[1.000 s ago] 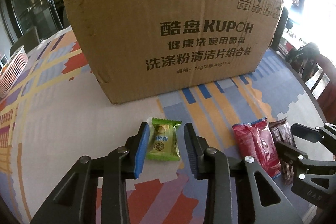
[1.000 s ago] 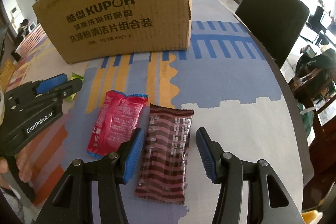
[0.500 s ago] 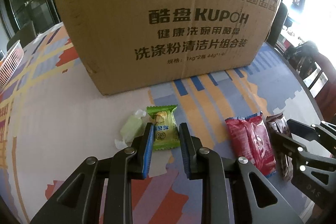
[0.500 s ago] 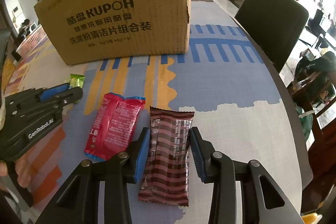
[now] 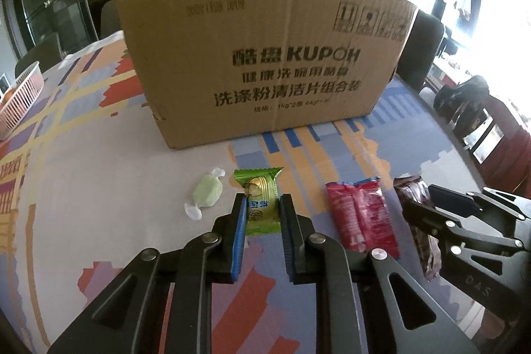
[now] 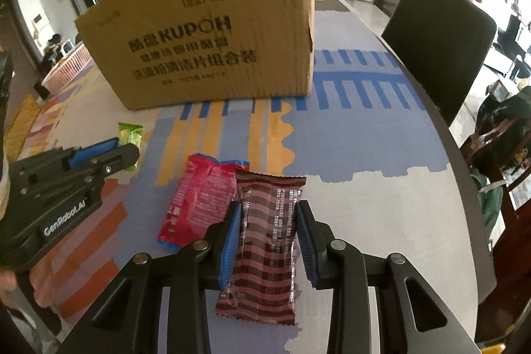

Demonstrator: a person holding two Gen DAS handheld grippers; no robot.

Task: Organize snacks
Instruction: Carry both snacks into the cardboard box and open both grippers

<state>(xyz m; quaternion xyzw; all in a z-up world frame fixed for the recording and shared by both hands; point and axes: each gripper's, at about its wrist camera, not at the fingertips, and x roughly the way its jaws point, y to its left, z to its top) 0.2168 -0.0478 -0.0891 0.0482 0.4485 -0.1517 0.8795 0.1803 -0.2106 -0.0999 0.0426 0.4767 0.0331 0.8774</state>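
Left gripper [image 5: 262, 214] is pinching the green snack packet [image 5: 260, 201]; right gripper [image 6: 268, 228], jaws just closing, is clamping the striped brown bar [image 6: 265, 241] mid-table before the cardboard box [image 6: 212, 45]. Slippery wrappers risk sliding free.

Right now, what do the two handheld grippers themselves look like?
Both are matte black linkage frames with silver pivot rivets and ribbed blue pads on the fingers. The left gripper carries white "GenRobot.AI" lettering on its side, seen from the right wrist view. The right gripper shows embossed "DAS" lettering. No cables or sleeves are visible.
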